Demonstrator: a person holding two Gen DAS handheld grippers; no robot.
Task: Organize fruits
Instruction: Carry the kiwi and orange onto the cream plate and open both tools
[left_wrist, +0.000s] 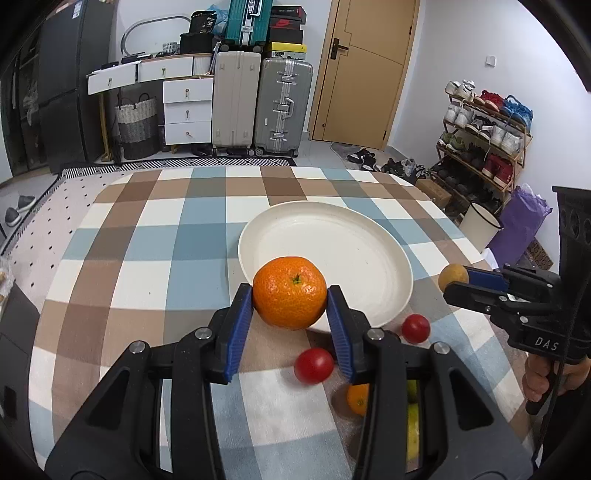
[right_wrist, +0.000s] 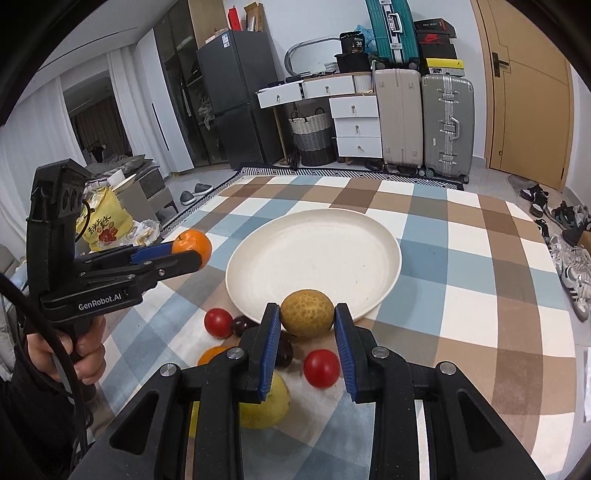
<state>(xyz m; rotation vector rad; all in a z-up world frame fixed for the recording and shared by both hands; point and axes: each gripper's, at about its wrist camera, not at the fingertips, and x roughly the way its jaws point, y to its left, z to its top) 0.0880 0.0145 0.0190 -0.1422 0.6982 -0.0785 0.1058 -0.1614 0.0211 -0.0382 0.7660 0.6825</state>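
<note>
My left gripper (left_wrist: 290, 297) is shut on an orange mandarin (left_wrist: 290, 284) and holds it above the near rim of the white plate (left_wrist: 332, 236). From the right wrist view the left gripper (right_wrist: 195, 254) hangs left of the plate (right_wrist: 314, 254), with the mandarin (right_wrist: 192, 245) at its tips. My right gripper (right_wrist: 306, 319) is shut on a tan, rough-skinned round fruit (right_wrist: 306, 312) over the plate's near edge. On the cloth below lie two red tomatoes (right_wrist: 218, 322) (right_wrist: 321, 368), a yellow pear (right_wrist: 269, 406), a small orange (right_wrist: 212, 354) and dark fruits (right_wrist: 284, 350).
The table wears a blue, brown and white checked cloth (left_wrist: 147, 258). A shoe rack (left_wrist: 484, 140) and a white bucket (left_wrist: 478, 225) stand past its right edge. A yellow bag (right_wrist: 105, 221) sits off its left side. Suitcases (left_wrist: 258, 103) and drawers line the far wall.
</note>
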